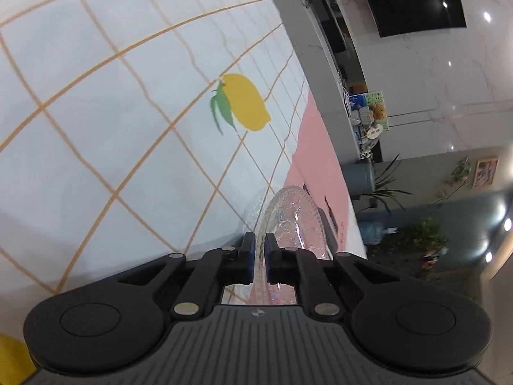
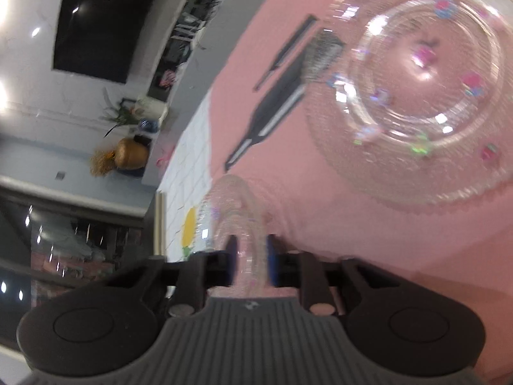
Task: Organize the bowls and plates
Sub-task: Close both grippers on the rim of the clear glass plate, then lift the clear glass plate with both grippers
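My left gripper (image 1: 259,250) is shut on the rim of a clear glass plate (image 1: 293,221) with a beaded edge, held on edge above the tablecloth. My right gripper (image 2: 249,253) is shut on the rim of a clear glass bowl (image 2: 232,211), also held on edge. In the right wrist view, a large clear glass plate (image 2: 416,96) with small pink flower marks lies flat on the pink cloth, ahead and to the right of the held bowl. That view is blurred.
The table (image 1: 128,112) carries a white cloth with an orange grid and a printed lemon (image 1: 247,102), and a pink section (image 2: 368,240) with printed comb and brush shapes (image 2: 288,96). Beyond the table edge are grey shelving, plants (image 1: 426,237) and a brown vase (image 2: 130,152).
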### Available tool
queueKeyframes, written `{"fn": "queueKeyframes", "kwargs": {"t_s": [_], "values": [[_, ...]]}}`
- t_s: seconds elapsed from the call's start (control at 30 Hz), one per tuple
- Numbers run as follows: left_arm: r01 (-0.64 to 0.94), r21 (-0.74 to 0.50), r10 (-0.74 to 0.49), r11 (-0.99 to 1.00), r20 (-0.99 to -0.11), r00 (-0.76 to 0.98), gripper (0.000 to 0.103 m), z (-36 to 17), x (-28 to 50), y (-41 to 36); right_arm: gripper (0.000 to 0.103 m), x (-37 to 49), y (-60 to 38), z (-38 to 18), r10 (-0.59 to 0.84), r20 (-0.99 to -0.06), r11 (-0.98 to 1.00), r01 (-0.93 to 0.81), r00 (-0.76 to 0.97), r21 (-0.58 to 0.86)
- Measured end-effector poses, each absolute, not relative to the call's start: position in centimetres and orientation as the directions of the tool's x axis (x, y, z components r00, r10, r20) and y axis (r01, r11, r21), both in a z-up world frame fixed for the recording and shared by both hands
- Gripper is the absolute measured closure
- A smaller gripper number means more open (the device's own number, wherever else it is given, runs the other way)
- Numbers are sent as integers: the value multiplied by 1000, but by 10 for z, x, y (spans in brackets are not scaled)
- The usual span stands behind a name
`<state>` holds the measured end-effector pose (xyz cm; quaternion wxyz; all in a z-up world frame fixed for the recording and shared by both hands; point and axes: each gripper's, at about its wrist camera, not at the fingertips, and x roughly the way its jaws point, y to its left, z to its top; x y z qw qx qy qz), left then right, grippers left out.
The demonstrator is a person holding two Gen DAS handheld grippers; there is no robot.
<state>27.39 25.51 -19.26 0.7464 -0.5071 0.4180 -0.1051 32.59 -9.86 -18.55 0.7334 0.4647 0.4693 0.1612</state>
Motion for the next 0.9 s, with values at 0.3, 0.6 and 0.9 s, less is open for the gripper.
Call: {"fn": "queueKeyframes", "kwargs": {"t_s": [0.3,0.6,0.9], "values": [[-229,-759,-495,609,-590,638,97,-168,272,238,98,322,-88,-175,640,-560,605,105,525,790],[-261,-692,-447,673,-662,602,95,-152,271,236,98,321,-81,-167,660,-534,602,52,528,797],[-224,-704,-453,675,-633,628,95,-131,265,232,97,315,-87,-147,676,-494,576,26,547,817]]}}
